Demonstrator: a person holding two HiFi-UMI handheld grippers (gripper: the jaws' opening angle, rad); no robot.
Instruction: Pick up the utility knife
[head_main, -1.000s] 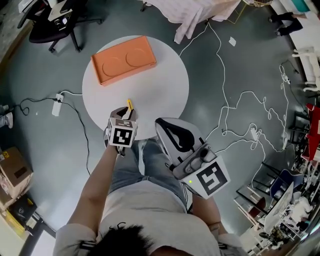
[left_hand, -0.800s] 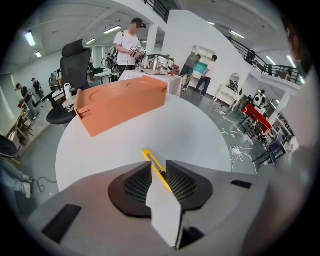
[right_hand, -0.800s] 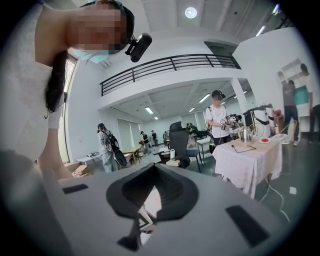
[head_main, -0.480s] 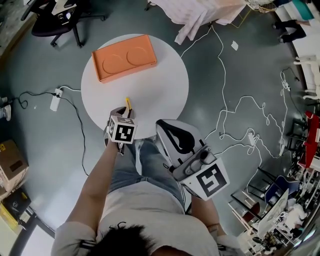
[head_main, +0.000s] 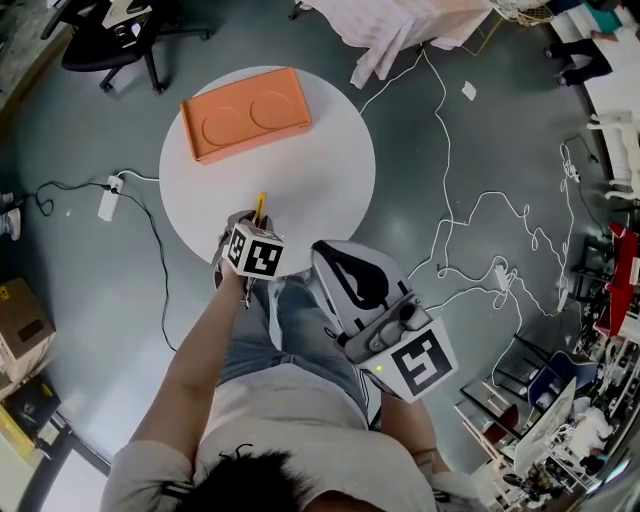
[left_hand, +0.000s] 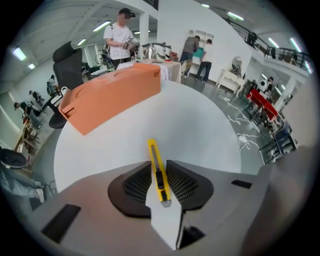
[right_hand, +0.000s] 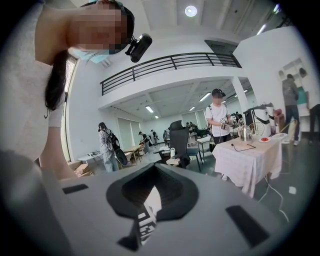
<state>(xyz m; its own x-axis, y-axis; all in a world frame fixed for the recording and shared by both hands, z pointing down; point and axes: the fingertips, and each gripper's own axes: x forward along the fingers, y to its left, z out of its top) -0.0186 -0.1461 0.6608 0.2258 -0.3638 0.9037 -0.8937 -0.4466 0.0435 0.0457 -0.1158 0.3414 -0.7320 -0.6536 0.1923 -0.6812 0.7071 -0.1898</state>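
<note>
A yellow utility knife (left_hand: 154, 152) with a black slider lies along the gap between my left gripper's (left_hand: 159, 169) jaws, which are shut on its handle. In the head view only the knife's yellow front end (head_main: 260, 204) sticks out past the left gripper (head_main: 255, 218), over the near edge of the round white table (head_main: 320, 170). I cannot tell whether the knife touches the tabletop. My right gripper (head_main: 340, 262) is held off the table above the person's lap, pointing up into the room, and its jaws (right_hand: 152, 192) are shut on nothing.
An orange rectangular box (head_main: 247, 114) sits at the table's far left, also ahead of the knife (left_hand: 112, 92). On the floor are white cables (head_main: 450, 200), a power strip (head_main: 108, 205), an office chair (head_main: 110, 40) and a cloth-covered table (head_main: 390, 25).
The left gripper has turned and shifted slightly right at the table's near edge, with the knife still between its jaws. The right gripper has hardly moved.
</note>
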